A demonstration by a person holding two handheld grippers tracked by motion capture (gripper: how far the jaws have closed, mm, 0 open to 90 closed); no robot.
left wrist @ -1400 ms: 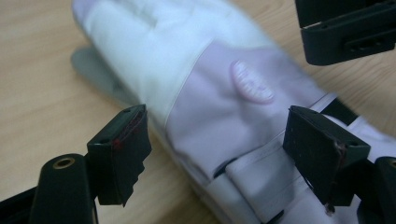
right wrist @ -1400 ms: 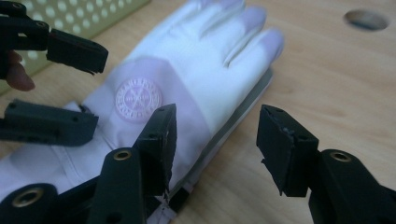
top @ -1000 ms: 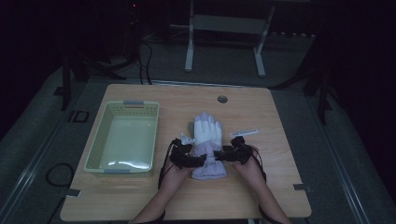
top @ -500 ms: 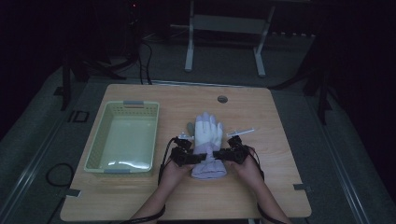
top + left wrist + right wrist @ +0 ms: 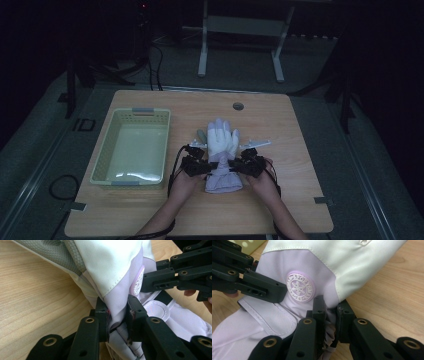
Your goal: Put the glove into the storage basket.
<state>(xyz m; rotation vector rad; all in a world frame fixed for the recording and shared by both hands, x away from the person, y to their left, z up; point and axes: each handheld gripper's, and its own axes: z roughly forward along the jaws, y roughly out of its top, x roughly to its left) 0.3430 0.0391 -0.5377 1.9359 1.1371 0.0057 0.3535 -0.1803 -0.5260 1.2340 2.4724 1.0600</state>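
Observation:
A white and lilac ski glove (image 5: 222, 145) lies palm down mid-table, fingers pointing away and cuff toward the person. My left gripper (image 5: 212, 165) pinches the wrist from the left and my right gripper (image 5: 233, 165) from the right. Both sets of jaws have just been closing. In the left gripper view the left gripper (image 5: 117, 315) is shut on a fold of the glove's (image 5: 115, 270) lilac fabric. In the right gripper view the right gripper (image 5: 331, 312) squeezes bunched fabric below the glove's (image 5: 337, 265) round snowflake badge (image 5: 300, 287).
A pale green plastic basket (image 5: 105, 165) stands on the left of the wooden table (image 5: 300, 200), close to my left hand. A round cable hole (image 5: 238, 106) sits near the far edge. Metal stand legs rise on the floor behind the table.
Both grippers have closed on the glove's wrist from either side. The hands have drawn slightly inward and the fabric between them has bunched up.

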